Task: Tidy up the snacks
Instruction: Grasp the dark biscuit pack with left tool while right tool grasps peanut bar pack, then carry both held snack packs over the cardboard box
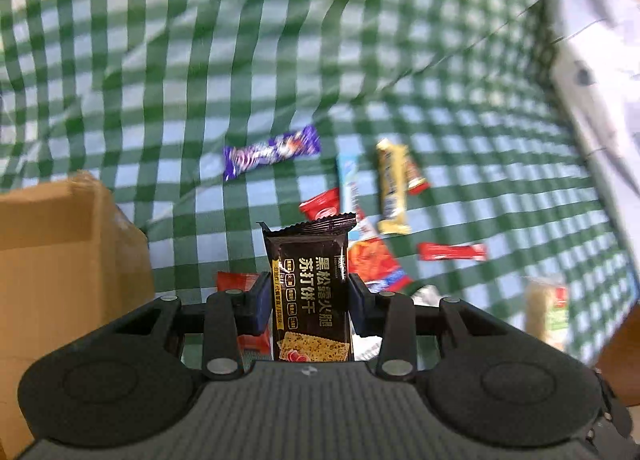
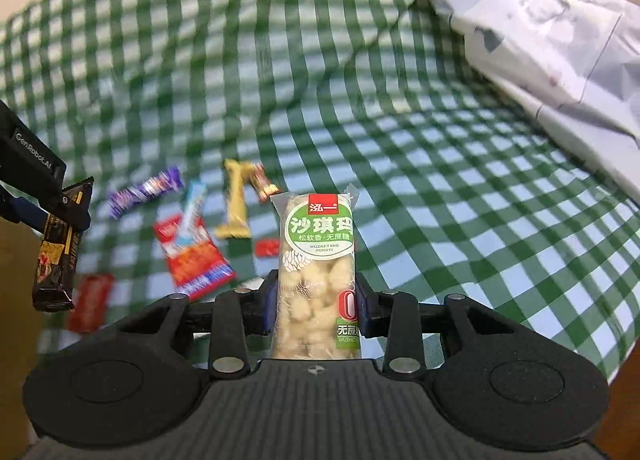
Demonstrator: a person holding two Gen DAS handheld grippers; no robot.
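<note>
- Green-and-white checked cloth (image 1: pixel 240 60) covers the whole surface, rumpled in ridges, with pale bedding (image 2: pixel 552 44) heaped along its far right edge.
- My left gripper (image 1: pixel 310 300) is clamped on a black cracker packet (image 1: pixel 310 280), pads pressing its long edges, and the packet hangs clear of the cloth.
- My right gripper (image 2: pixel 316 300) is likewise closed on a pale sachima bar (image 2: pixel 316 260) with a green label, held upright above the cloth.
- Both wrappers look slick and I grip them low, so I judge that a quick swing could let either one slide out and drop among the loose snacks.
- A cardboard box (image 1: pixel 60 252) stands near the cloth's left edge; if it is the target, the packet's tall free end could catch its rim.
- Loose snacks lie mid-cloth: a purple bar (image 1: pixel 272 152), a yellow bar (image 1: pixel 392 188), a red-orange pouch (image 1: pixel 372 260).
- My left view alone shows the box's top and flap.
- My right view alone shows the left gripper from outside, with the packet dangling below its fingers.
</note>
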